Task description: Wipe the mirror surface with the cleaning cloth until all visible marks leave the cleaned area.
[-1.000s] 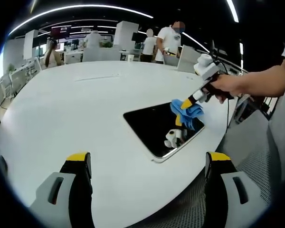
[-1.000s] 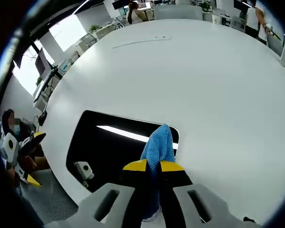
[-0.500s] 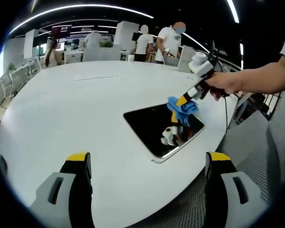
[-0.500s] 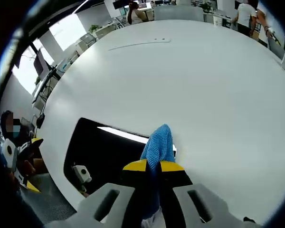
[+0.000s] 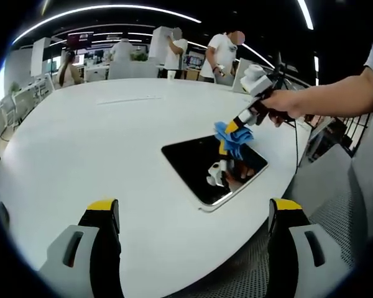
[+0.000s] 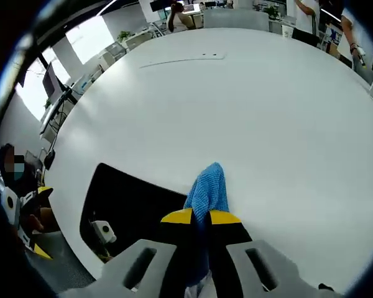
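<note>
A dark rectangular mirror [image 5: 205, 171] lies flat on the white table [image 5: 99, 143], near the table's right edge. My right gripper [image 5: 231, 127] comes in from the right, held by a hand, and is shut on a blue cleaning cloth [image 5: 231, 139] that rests at the mirror's far corner. In the right gripper view the cloth [image 6: 206, 192] sticks up from the shut jaws of my right gripper [image 6: 201, 218], over the mirror's [image 6: 127, 205] far edge. My left gripper [image 5: 193, 211] hangs open over the table's near side, well short of the mirror, holding nothing.
The big white table [image 6: 248, 105] stretches far beyond the mirror. Several people [image 5: 221, 56] stand past its far edge, among desks and screens. A grey perforated floor [image 5: 323, 205] lies off the table's right edge.
My right gripper has slid the cloth from the mirror's right side toward its far corner. The left gripper has not moved.
</note>
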